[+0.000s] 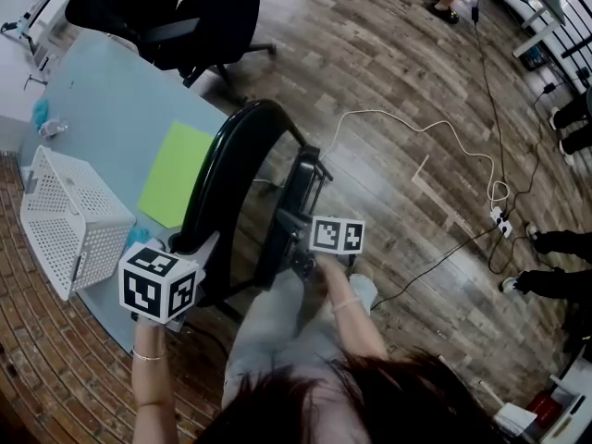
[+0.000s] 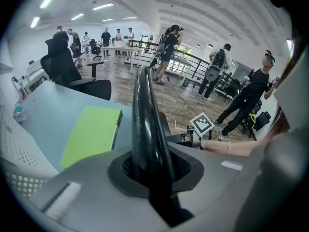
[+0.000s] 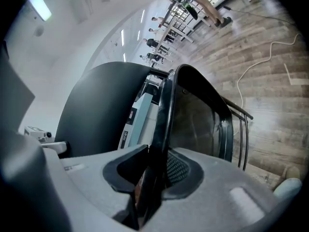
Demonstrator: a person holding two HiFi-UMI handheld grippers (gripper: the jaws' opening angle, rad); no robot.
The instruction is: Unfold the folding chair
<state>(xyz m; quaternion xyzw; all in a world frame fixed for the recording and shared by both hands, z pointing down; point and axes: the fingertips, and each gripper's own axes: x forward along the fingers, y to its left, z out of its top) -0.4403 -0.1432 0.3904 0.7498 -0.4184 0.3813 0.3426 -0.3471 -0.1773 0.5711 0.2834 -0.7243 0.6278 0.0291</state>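
The black folding chair [image 1: 242, 146] stands folded between the table and me; its arched back frame is uppermost and its seat part [image 1: 296, 197] hangs beside it. My left gripper [image 1: 185, 246] is shut on the left side of the back frame, near the table's edge. In the left gripper view the black tube [image 2: 145, 115] runs up between the pads of the left gripper [image 2: 154, 170]. My right gripper [image 1: 294, 240] is shut on the seat part's edge. In the right gripper view that thin black edge [image 3: 164, 115] sits clamped in the right gripper [image 3: 154, 173].
A pale blue table [image 1: 102, 100] at the left holds a green sheet [image 1: 176, 174] and a white perforated basket [image 1: 69, 215]. A black office chair [image 1: 185, 17] stands behind it. Cables [image 1: 444, 137] and a power strip [image 1: 501, 220] lie on the wood floor. Several people [image 2: 169, 47] stand farther off.
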